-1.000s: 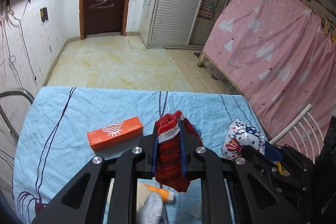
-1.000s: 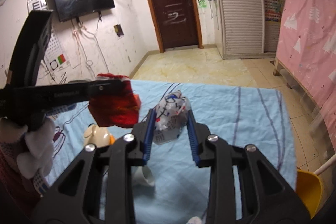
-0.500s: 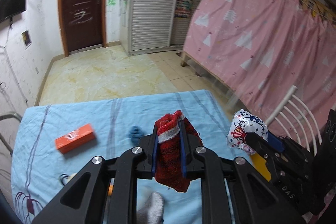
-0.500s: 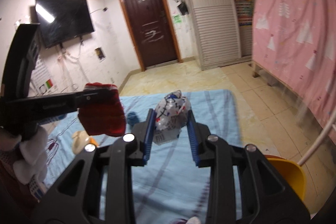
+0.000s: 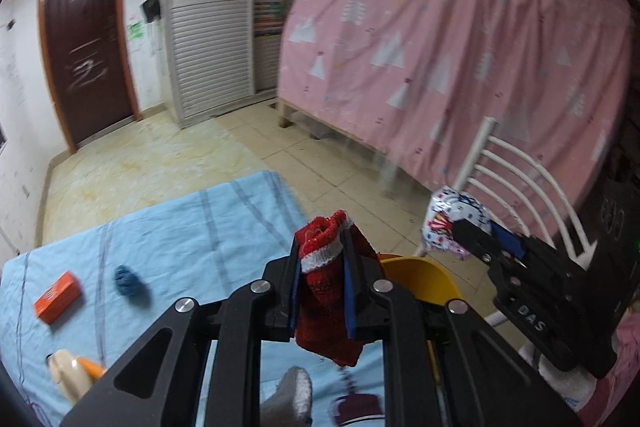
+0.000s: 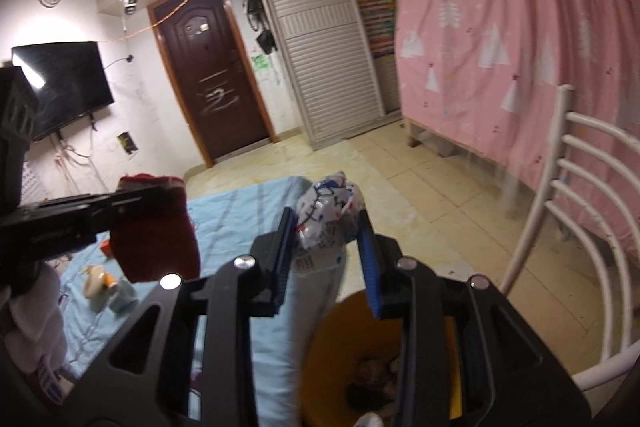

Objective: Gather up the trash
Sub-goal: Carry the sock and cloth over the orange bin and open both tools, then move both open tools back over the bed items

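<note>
My left gripper (image 5: 323,263) is shut on a red knitted sock (image 5: 326,303) and holds it in the air over the right end of the blue-clothed table (image 5: 200,227). My right gripper (image 6: 326,227) is shut on a crumpled white printed wrapper (image 6: 328,211) and holds it above a yellow bin (image 6: 332,359) beside the table. The bin (image 5: 420,277) shows just behind the sock in the left wrist view, with some trash inside. The right gripper (image 5: 476,243) with its wrapper (image 5: 452,215) shows at the right of the left wrist view.
On the table lie an orange box (image 5: 56,293), a blue ball of yarn (image 5: 128,279), a cream and orange bottle (image 5: 74,373) and a grey sock (image 5: 292,395). A white metal chair (image 6: 572,227) stands right of the bin. A pink curtain (image 5: 440,47) hangs behind.
Both grippers have swung to the right with their loads, from over the table's middle to its right end. The yellow bin has come into view under the right gripper.
</note>
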A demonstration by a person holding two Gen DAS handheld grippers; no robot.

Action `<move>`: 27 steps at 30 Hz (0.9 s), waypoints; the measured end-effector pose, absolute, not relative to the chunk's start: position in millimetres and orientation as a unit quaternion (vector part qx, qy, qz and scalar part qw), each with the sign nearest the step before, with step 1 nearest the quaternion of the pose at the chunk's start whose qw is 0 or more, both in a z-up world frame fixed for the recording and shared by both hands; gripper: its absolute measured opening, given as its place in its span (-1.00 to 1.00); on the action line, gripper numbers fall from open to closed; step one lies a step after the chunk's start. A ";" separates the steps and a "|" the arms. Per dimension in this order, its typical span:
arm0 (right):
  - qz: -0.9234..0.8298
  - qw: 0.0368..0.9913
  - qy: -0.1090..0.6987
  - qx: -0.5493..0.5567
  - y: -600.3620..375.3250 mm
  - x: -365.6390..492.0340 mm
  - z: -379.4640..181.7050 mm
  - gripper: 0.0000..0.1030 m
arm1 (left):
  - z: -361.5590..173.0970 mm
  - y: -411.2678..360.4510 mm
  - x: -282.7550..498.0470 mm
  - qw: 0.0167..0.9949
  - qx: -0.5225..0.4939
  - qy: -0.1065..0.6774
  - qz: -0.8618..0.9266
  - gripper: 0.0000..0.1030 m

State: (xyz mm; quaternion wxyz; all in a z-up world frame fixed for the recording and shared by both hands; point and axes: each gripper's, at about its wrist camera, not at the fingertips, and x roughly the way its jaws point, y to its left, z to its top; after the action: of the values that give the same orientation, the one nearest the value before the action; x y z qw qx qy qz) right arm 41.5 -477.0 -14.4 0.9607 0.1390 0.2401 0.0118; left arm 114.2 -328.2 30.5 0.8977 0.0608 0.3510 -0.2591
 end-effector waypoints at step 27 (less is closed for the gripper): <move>-0.025 0.955 0.224 0.195 -521.6 33.3 -21.0 0.09 | -19.1 -373.2 113.6 0.868 0.013 0.400 -0.294 0.18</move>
State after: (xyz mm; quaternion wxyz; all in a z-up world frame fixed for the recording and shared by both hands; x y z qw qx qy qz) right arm 33.3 -521.6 -21.0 0.9545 0.1954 0.2237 -0.0255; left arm 113.6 -373.2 -19.1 0.8678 0.0133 0.4000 -0.2945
